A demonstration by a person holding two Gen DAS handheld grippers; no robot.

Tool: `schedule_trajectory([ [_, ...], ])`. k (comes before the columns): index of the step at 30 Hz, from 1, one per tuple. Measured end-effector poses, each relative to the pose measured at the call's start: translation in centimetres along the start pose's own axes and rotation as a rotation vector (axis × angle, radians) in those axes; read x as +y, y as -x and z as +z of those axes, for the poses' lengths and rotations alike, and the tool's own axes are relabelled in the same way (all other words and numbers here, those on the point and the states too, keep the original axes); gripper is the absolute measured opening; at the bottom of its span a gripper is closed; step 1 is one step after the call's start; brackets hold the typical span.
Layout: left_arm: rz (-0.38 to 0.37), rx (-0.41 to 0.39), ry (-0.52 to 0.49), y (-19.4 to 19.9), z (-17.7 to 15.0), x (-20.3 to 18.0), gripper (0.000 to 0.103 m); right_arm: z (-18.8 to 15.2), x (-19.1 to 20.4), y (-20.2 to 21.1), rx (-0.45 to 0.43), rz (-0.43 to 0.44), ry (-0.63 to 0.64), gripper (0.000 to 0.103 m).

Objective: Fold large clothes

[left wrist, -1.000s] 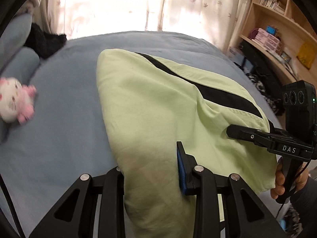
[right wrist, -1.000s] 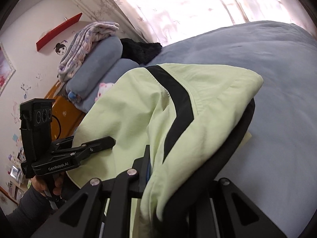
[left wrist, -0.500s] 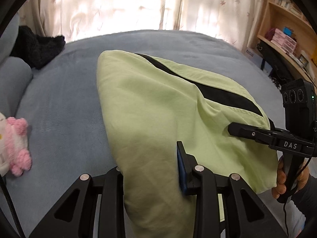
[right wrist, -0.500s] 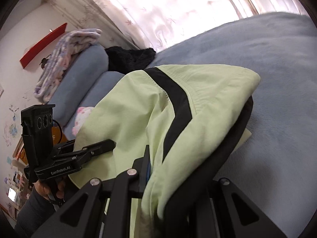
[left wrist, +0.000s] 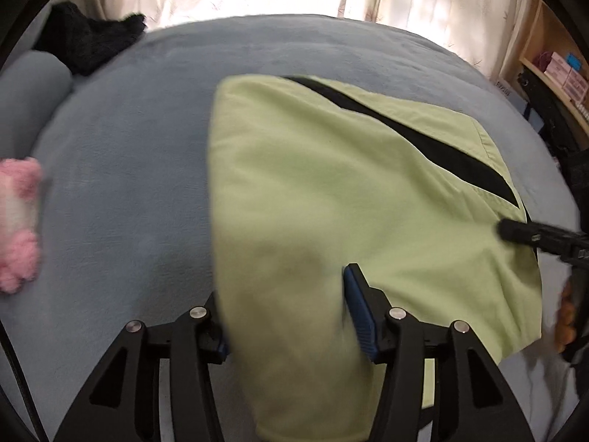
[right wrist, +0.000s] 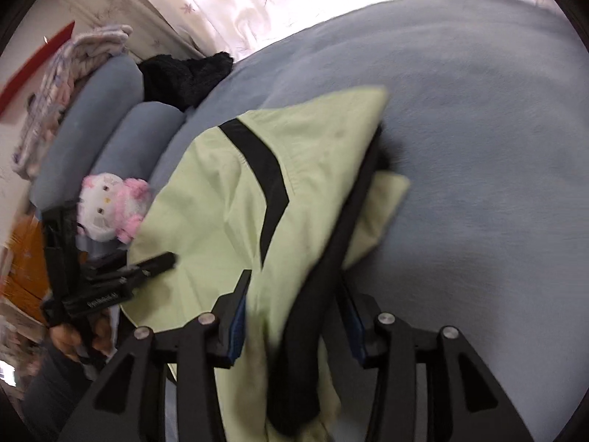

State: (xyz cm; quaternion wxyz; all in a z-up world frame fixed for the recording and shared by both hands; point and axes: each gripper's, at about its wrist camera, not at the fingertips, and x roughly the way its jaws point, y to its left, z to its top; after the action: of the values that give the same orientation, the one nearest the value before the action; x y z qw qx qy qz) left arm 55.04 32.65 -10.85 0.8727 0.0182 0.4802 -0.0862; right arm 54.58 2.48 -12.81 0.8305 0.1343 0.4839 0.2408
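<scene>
A light green garment [left wrist: 331, 191] with a black stripe [left wrist: 423, 143] lies folded over on the blue bed [left wrist: 129, 165]. My left gripper [left wrist: 285, 294] is at its near edge. Its jaws are opening and loose green cloth still fills the gap between them. My right gripper [right wrist: 294, 294] is at the other near corner of the garment [right wrist: 221, 202]. Its jaws are opening too, with the green cloth and its black hem lying slack between the pads. Each wrist view shows the other gripper beside the cloth: the right gripper [left wrist: 515, 230] and the left gripper [right wrist: 162, 261].
A pink and white plush toy [right wrist: 110, 202] sits beside the grey-blue pillows [right wrist: 110, 110] at the bed's head. A black fuzzy item [left wrist: 88, 37] lies near the curtains. Wooden shelves [left wrist: 559, 70] stand to the right. Bare blanket [right wrist: 478, 129] stretches beyond the garment.
Both grippers have come down toward the bed with the garment, which now lies flatter on the blanket. Both pairs of jaws have spread wider and the cloth has slackened.
</scene>
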Motion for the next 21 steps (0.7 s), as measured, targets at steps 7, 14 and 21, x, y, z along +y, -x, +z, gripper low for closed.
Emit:
schedule_trajectory([
  [7,0.102,-0.176,0.018,6.8,-1.0,-2.1,0.026,-0.5,6.8,7.3,-0.213,-0.166,0.162,0.045],
  [14,0.142,-0.152,0.010,5.8,-1.8,-5.9,0.015,-1.2,9.6,3.8,-0.189,-0.171,0.187,0.033],
  [21,0.223,-0.064,0.067,1.1,-3.5,-3.7,0.015,-1.2,3.7,-1.2,-0.096,-0.292,0.073,0.012],
])
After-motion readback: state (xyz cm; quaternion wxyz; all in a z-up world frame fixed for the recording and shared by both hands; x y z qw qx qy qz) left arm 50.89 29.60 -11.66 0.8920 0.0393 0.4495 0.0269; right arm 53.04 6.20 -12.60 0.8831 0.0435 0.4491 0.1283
